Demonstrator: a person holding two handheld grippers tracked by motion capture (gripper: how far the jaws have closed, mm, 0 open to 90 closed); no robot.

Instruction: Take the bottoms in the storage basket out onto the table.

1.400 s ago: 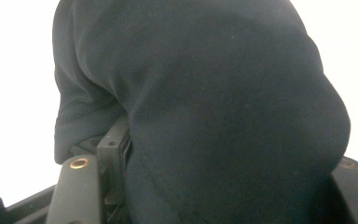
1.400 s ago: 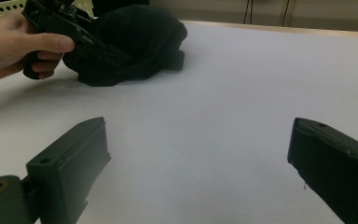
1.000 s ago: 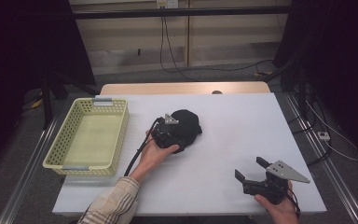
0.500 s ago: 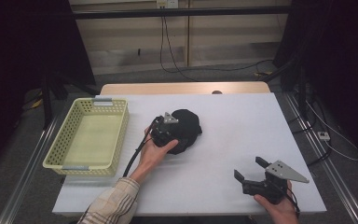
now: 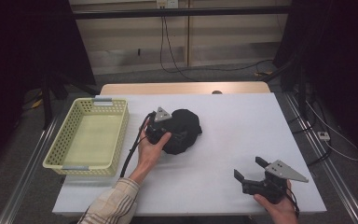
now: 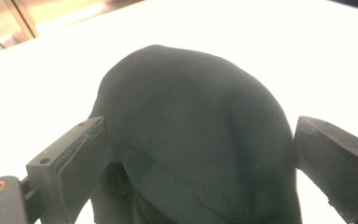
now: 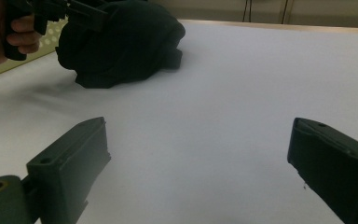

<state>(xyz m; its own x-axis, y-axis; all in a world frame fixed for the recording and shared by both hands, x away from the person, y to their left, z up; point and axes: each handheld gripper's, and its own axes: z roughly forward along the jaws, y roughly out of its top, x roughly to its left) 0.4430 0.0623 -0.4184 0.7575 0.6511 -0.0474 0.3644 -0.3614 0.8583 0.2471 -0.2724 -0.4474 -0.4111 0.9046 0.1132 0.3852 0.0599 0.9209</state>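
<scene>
A crumpled black cloth lies in a heap on the white table, near its middle. My left gripper is at the cloth's left side, held by a hand in a plaid sleeve. Its jaws have just been opening and now stand wide, with the cloth bulging between them and no pad pressing on it. My right gripper rests low at the table's front right, open, with bare table between its jaws. From there the cloth and the other hand lie far off to the upper left.
A pale yellow mesh basket stands on the table's left side, with nothing visible inside. A wooden strip runs along the far edge. Cables hang at the back wall. A rail lines the table's right side.
The left gripper has lifted slightly and eased to the left at the cloth, with its jaws wider apart. The right gripper has stayed in place.
</scene>
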